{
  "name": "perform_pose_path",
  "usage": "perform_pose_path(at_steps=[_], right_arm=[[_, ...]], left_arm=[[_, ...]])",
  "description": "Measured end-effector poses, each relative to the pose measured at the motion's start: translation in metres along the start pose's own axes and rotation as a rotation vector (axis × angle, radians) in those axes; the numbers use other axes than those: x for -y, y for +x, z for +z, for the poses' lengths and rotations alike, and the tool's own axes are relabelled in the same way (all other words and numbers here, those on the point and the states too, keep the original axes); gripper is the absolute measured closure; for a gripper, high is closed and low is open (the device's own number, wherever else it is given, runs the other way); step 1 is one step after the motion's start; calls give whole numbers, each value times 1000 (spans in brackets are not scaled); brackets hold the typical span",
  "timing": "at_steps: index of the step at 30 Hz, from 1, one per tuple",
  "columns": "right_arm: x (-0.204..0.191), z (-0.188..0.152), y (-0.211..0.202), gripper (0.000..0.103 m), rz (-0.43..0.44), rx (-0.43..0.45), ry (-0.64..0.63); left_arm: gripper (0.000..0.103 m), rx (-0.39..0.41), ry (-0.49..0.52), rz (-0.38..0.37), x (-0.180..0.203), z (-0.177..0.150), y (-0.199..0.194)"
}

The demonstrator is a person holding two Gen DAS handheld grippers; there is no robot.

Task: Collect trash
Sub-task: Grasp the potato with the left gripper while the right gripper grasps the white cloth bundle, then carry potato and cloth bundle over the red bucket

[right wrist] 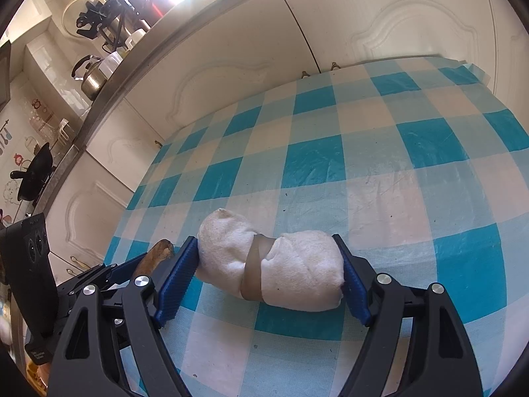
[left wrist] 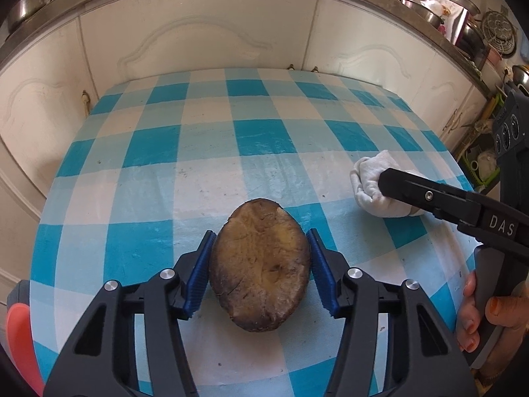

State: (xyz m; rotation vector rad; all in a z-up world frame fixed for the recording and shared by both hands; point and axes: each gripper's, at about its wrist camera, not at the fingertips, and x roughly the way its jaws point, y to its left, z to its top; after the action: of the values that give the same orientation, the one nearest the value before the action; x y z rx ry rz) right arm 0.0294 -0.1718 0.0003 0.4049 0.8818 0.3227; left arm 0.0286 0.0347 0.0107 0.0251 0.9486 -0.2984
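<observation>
A brown, rotten potato half lies on the blue-and-white checked tablecloth. My left gripper has its blue pads against both sides of it. A rolled white cloth bundle, bound with a tan band, lies on the cloth to the right. My right gripper has its pads touching both ends of the bundle. The bundle and the right gripper also show in the left wrist view. The potato's edge shows in the right wrist view beside the left gripper.
White cabinet doors stand right behind the table under a steel counter edge with pots and a kettle. A red-orange object sits off the table's left front. A hand holds the right gripper's handle.
</observation>
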Motion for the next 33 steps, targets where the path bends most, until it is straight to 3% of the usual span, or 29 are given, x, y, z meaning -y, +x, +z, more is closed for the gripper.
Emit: perform_pose_path(at_steps=[19,33], right_arm=[[-8,-5,-7,24,54,21,-43],[-15,-17,-15,24,145,18,-6]], left_arm=[[47,81,-229,52,-70,-49,-60],[47,118,-299,58,-100,-86,-96]])
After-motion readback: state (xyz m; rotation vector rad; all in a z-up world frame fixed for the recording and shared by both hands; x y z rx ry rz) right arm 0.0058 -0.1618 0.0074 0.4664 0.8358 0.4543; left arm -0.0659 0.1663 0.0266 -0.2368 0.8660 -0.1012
